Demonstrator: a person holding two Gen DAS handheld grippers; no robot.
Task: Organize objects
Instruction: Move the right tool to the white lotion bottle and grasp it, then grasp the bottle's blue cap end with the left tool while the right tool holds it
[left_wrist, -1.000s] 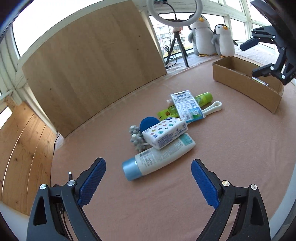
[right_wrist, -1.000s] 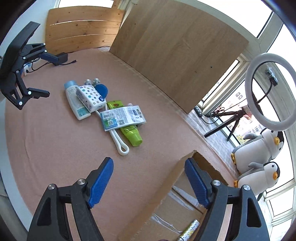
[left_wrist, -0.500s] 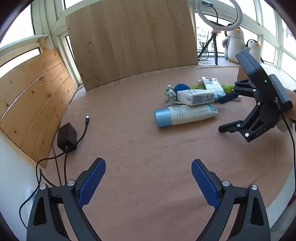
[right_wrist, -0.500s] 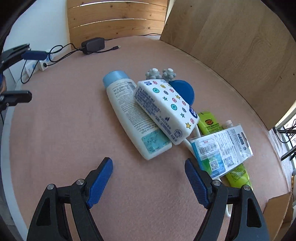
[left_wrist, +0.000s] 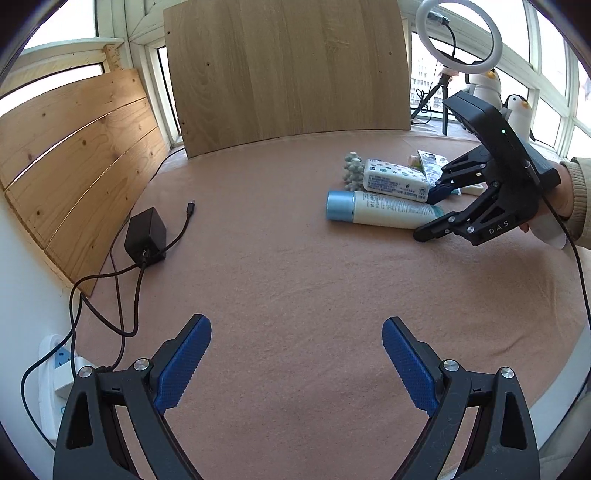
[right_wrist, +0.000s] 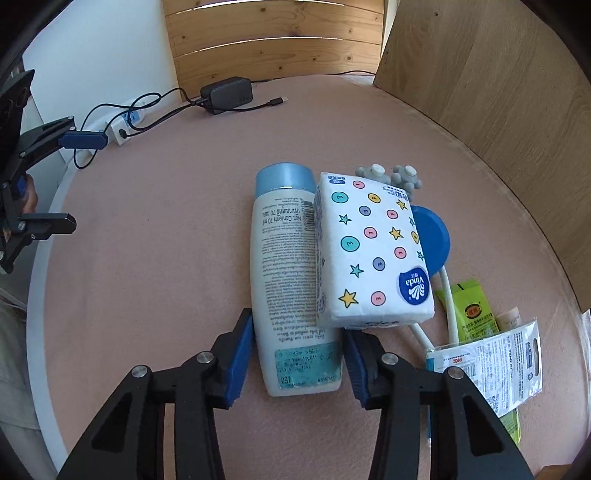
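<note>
On the pink mat, the right gripper (right_wrist: 297, 354) straddles the lotion bottle (right_wrist: 288, 280), jaws narrowed, contact unclear. Rigid, smooth plastic, probably slippery; grip mid-body. The left gripper (left_wrist: 295, 354) hovers wide, empty.

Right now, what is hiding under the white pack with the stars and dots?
The tissue pack leans on the lotion bottle, covering its right edge. A blue round lid and white loop poke out from beneath. How far they reach underneath is covered.
</note>
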